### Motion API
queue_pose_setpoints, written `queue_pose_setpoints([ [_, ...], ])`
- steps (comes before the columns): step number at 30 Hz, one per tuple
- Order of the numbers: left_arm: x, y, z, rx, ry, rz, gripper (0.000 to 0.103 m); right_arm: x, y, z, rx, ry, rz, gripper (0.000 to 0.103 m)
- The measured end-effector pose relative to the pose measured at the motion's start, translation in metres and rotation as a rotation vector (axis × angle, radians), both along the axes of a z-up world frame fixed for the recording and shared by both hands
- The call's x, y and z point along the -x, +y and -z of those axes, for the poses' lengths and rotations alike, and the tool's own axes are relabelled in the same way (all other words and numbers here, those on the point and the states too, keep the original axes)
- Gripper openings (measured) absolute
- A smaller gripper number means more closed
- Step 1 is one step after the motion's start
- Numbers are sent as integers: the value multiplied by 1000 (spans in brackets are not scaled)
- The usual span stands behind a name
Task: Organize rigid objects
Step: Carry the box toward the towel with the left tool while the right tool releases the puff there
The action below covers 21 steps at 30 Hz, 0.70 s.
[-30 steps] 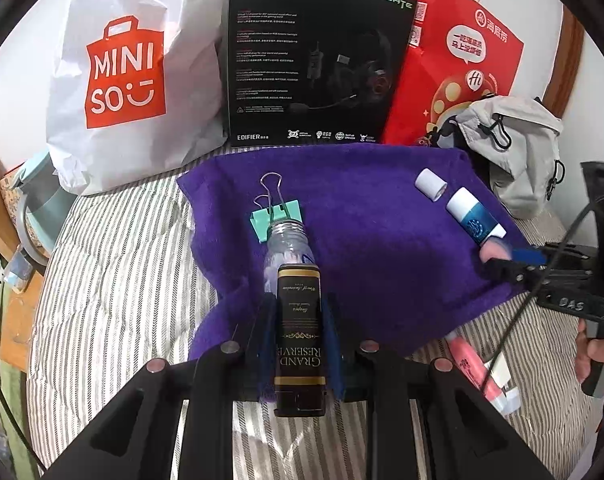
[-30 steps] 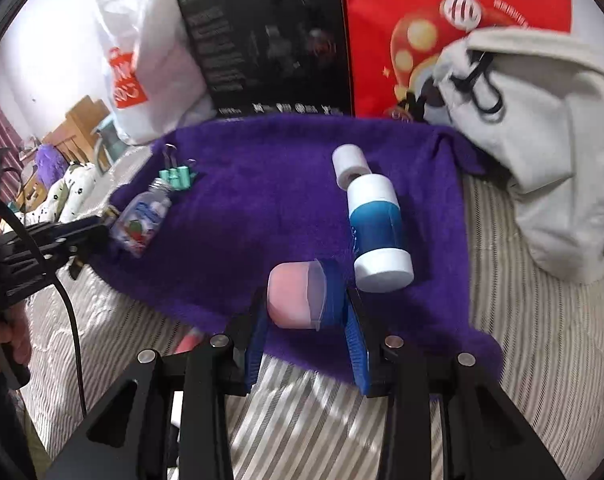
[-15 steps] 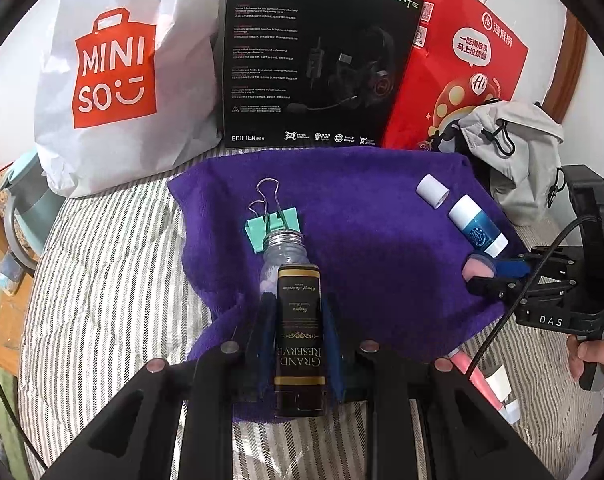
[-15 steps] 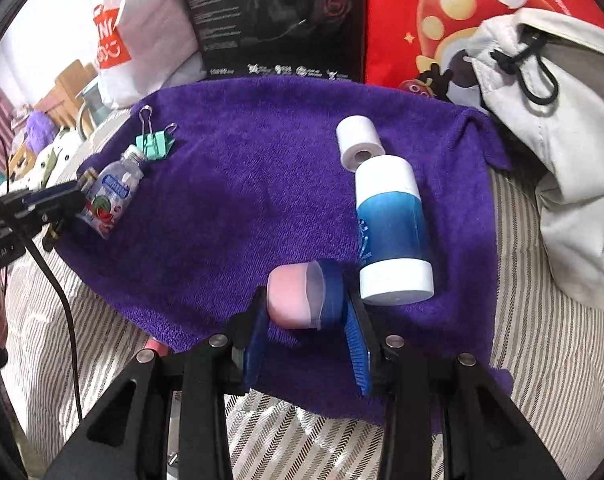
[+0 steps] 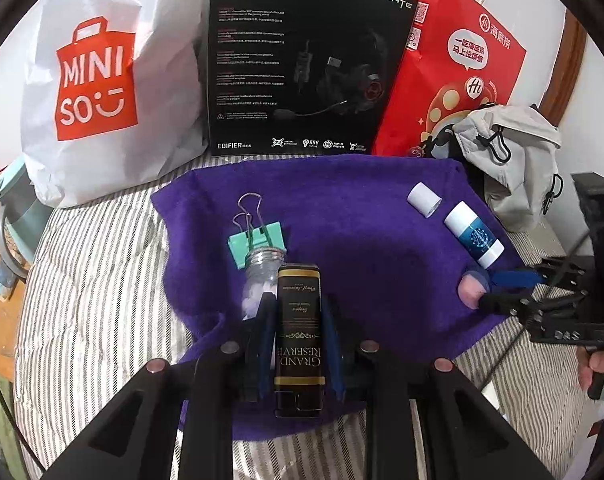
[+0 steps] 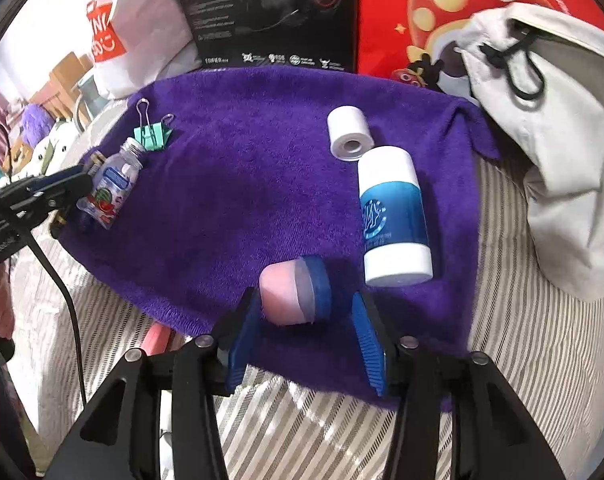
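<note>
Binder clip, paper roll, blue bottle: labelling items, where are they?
Binder clip (image 6: 152, 136), right wrist view, green body.
Paper roll (image 6: 347, 132), right wrist view, white side.
Blue bottle (image 6: 393, 212), right wrist view, blue label.

A home bedroom: striped bedding (image 5: 102, 280), shopping bags (image 5: 102, 80), backpack (image 5: 513, 160).

A bed (image 5: 94, 280) with a grey-and-white striped cover is spread with a purple towel (image 5: 361, 240); a white shopping bag (image 5: 102, 92), black headset box (image 5: 302, 60), red paper bag (image 5: 461, 72) and grey pouch (image 5: 517, 160) are set along its far edge
</note>
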<state>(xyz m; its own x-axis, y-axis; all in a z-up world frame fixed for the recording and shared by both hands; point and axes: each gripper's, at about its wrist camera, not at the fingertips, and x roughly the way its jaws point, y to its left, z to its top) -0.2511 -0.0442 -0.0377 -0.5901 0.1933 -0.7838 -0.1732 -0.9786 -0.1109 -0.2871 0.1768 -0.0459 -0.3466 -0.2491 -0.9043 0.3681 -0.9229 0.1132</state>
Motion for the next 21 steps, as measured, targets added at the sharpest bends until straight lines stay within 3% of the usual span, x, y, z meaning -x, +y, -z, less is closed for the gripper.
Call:
queue_pose_setpoints([
  [5, 14, 8, 2, 0, -6, 6, 22, -13, 11, -11, 23, 23, 20, 49],
  [9, 28, 20, 6, 24, -15, 18, 22, -21, 19, -20, 25, 41, 38, 57],
  [21, 67, 49, 30, 87, -78, -11, 22, -39, 45, -29, 103, 47, 59, 58],
])
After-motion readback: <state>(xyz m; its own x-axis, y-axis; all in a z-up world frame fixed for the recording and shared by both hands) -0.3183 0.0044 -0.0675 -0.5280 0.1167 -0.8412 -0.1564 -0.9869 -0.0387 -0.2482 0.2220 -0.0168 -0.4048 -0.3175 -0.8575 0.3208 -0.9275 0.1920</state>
